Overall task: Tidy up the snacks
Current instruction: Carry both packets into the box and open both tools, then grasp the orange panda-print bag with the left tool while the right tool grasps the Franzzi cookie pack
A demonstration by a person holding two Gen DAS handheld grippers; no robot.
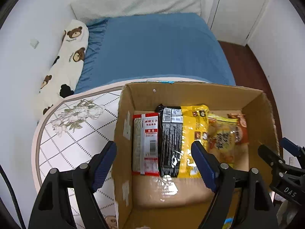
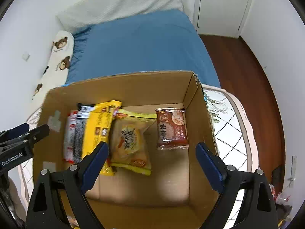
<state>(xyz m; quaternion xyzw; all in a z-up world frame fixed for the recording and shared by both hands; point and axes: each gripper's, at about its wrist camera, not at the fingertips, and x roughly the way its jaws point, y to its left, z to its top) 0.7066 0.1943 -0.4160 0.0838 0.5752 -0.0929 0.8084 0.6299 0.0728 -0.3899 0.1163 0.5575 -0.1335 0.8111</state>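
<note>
Snack packets (image 2: 129, 139) lie side by side in the cardboard box (image 2: 118, 87).

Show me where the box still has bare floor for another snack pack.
The cardboard box has bare floor along the near wall, in front of all the packs, and around the brown pack toward the right wall. The left half is crowded: red-white pack, black-yellow pack and yellow pack overlap there.

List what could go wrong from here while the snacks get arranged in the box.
1. The left gripper straddles the cardboard box wall; lowering could catch or push it.
2. The yellow packet overlaps its neighbours, so a grab may drag several.
3. The brown packet lies flat, hard to pinch.
</note>
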